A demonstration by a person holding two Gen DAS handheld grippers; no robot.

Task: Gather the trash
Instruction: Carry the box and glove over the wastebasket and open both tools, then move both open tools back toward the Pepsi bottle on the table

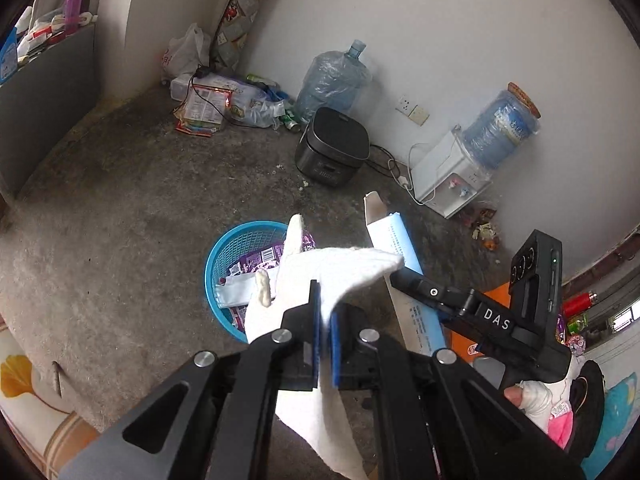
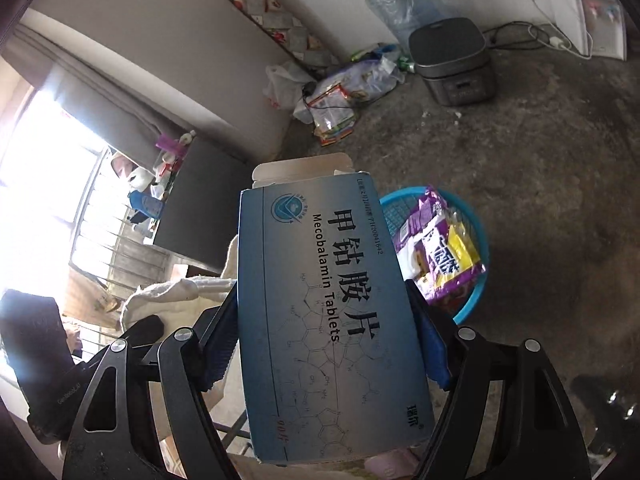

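Both hands come in over the blue basket [image 1: 224,280] on the concrete floor, each carrying a piece of trash. The risk I see is a miss: the white cloth [image 1: 320,276] hangs loose and long from the left gripper [image 1: 325,330], and if it is let go while off to the side of the rim it could drape over the edge or land on the floor. The medicine box [image 2: 332,312] is long and light, its flap open — dropped at a tilt it may tip against the purple snack bags [image 2: 440,256] already in the basket and slide out.

The left fingers [image 1: 314,320] are pinched nearly together on a fold of the cloth. The right gripper [image 2: 324,344] stands wide, its blue fingers [image 2: 218,356] pressing the box's two long sides — gripping it, with the box's far end near the basket's rim.
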